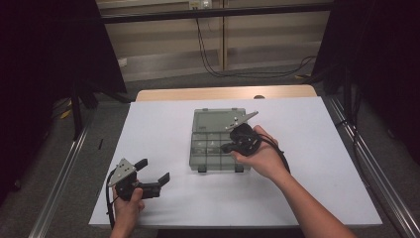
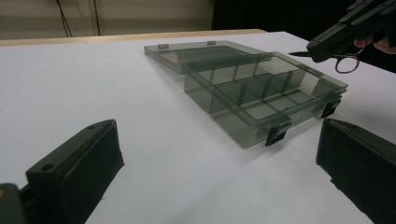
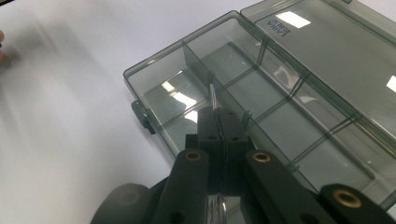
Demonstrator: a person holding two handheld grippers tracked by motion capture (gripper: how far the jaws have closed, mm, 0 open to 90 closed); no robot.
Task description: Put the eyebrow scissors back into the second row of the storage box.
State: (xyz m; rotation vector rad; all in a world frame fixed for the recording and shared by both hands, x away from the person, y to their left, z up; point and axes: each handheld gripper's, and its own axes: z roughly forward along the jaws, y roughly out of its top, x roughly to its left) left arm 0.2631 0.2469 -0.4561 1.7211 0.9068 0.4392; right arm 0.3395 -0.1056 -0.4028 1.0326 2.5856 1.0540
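We see a dark room with black curtains (image 1: pixel 44 59) at 9 and 3 o'clock, a pale wall at 12 with cables (image 1: pixel 208 54) hanging down it, and a grey floor. In the middle stands a table (image 1: pixel 163 94) under a white sheet (image 1: pixel 307 168).

At the sheet's centre lies a smoky clear box (image 1: pixel 205 148), its lid (image 1: pixel 213 119) swung flat open toward 12 o'clock, its dividers marking off compartments, two dark latches (image 1: pixel 202 169) on the 6 o'clock edge.

The right hand (image 1: pixel 265 156) holds the right gripper (image 1: pixel 233 147) over the box's 3 o'clock half. In the right gripper view its jaws are pressed together on small scissors (image 3: pixel 214 100), whose thin blade pokes out over a compartment by the latch wall. In the left gripper view we see the scissors' ring handle (image 2: pixel 346 63) under that gripper, above the box's far corner.

The left hand (image 1: pixel 128 206) holds the left gripper (image 1: pixel 153 171) at 7 o'clock on the sheet, well apart from the box, its jaws spread wide with nothing between them, facing the box's latch side.
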